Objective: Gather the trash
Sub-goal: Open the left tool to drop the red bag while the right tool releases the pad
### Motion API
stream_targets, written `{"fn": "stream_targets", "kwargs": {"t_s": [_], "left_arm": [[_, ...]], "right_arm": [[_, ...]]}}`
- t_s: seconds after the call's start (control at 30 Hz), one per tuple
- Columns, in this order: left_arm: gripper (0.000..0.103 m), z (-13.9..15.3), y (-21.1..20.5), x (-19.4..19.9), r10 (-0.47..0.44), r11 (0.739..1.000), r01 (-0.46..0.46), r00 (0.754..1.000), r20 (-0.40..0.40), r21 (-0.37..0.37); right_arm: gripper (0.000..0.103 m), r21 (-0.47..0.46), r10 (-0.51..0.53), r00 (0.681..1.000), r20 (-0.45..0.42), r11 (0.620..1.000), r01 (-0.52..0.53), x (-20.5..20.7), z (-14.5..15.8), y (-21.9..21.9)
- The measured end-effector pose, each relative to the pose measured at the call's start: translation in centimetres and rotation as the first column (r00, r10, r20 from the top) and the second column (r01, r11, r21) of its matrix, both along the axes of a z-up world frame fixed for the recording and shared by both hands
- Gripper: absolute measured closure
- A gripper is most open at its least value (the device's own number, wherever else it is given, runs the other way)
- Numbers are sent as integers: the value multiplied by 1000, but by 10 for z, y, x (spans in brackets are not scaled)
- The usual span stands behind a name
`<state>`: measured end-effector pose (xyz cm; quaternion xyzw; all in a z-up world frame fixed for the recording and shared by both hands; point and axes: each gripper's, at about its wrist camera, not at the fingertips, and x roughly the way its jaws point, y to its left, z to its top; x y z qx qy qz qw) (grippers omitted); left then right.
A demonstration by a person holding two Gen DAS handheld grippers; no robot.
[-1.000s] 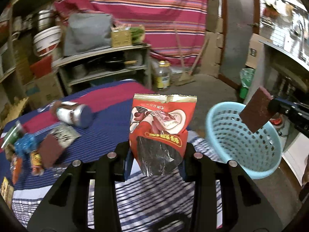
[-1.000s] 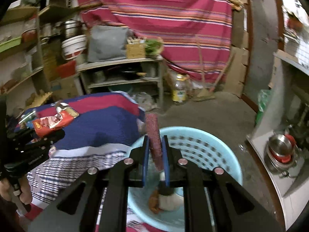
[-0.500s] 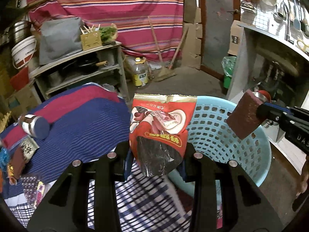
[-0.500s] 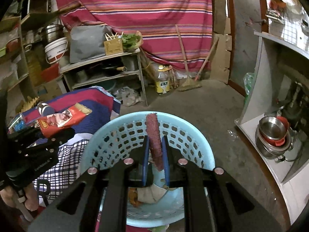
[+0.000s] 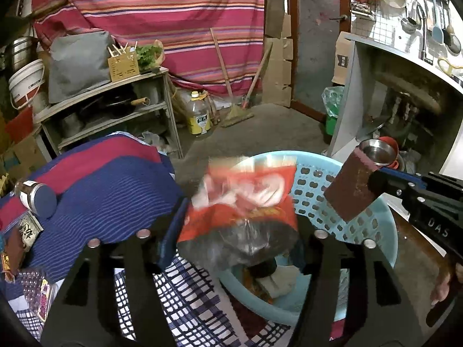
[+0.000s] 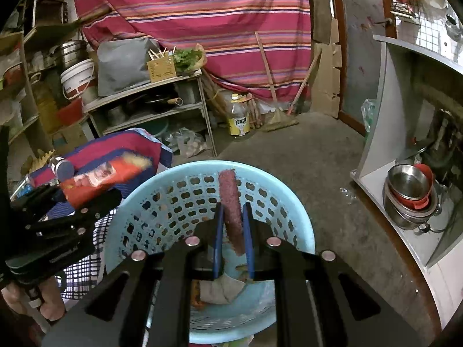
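Left gripper (image 5: 240, 231): jaws have just been opening, red foil snack wrapper (image 5: 243, 202) blurred between them, slipping free above the pale blue perforated plastic basket (image 5: 373, 225). Right gripper (image 6: 233, 228) pinches a flat maroon scouring pad (image 6: 230, 205) over the same basket. Step: dropping trash. Next, likely: release the pad, then fetch remaining litter.

The left gripper (image 5: 234, 231) is opening its jaws over the near rim of the blue basket (image 5: 376, 231), having swung across from the striped table, and the red snack bag (image 5: 243, 199), blurred and tilting, is slipping loose between the parted fingers. The right gripper (image 6: 233, 231), carrying its maroon sponge (image 6: 230, 202), is now hanging lower over the basket's middle rather than its edge
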<state>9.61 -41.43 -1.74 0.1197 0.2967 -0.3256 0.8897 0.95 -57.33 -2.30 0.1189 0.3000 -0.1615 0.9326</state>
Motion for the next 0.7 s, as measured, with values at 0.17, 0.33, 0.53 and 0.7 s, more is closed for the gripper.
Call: {"fn": "stream_targets", "kwargs": {"t_s": [0.17,0.33,0.53,0.7], "left_arm": [[28,0,8,-1,18,1000,-18,1000,4,-2],[17,6,32,-1,60,998,-59,998,14,-28],[11,12,66,4,142,990,-141,988,53,-24],[9,20,101,6,203,979,-201,976,82,-26]], "right_arm": [[89,3,0,1000,-3,1000,0,0,-3,-1],[89,13,4,1000,-9,1000,-4,2,-9,2],[89,30,21,1000,-14,999,-20,13,-15,15],[87,36,-2,1000,-11,999,3,22,-16,22]]}}
